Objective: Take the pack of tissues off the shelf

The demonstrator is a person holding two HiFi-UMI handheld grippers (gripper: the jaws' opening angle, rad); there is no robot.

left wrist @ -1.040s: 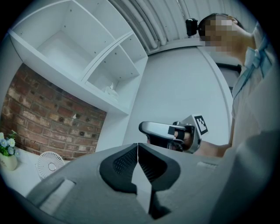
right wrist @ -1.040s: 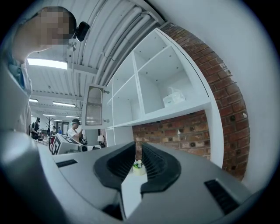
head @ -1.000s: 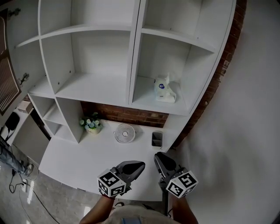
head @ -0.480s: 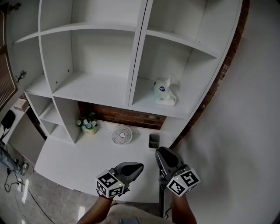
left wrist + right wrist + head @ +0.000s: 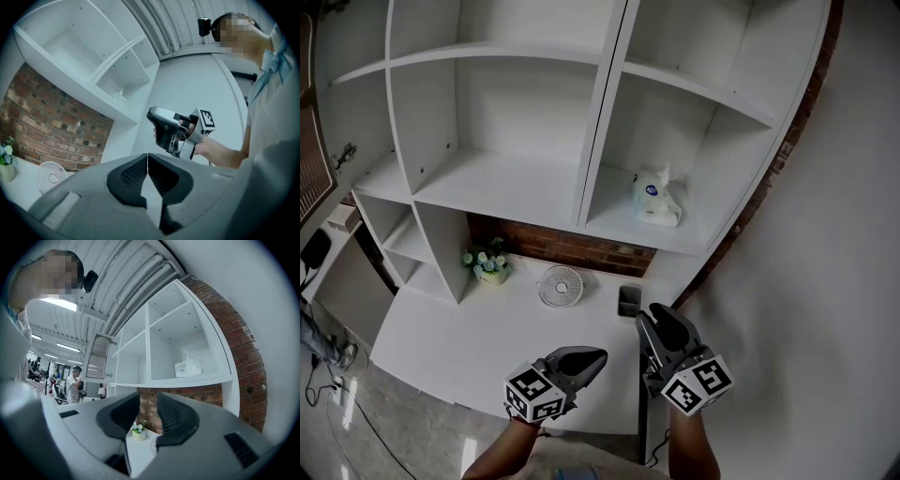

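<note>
- White plastic wraps the soft pack of tissues (image 5: 657,199), which sits on the lowest board of the right-hand compartment of the tall white shelf unit (image 5: 602,141). Its blue print is too small to read. In the left gripper view the pack is only a pale speck.
- Both of the person's forearms are cut off by the bottom edge of the head view.
- On the white bench (image 5: 478,342) below the shelf, a small dark open box (image 5: 629,300) stands beside a round white fan (image 5: 560,285). What the box holds cannot be made out. A pot of pale flowers (image 5: 491,265) stands further left.
- The grey left tool (image 5: 598,356) is held level over the bench's front edge. Its jaws are together, tips touching, with nothing between them.
- The grey right tool (image 5: 662,317) tips slightly upward toward the shelf, below the pack and well apart from it. Its jaws have just been opening and stand apart, with nothing between them.
</note>
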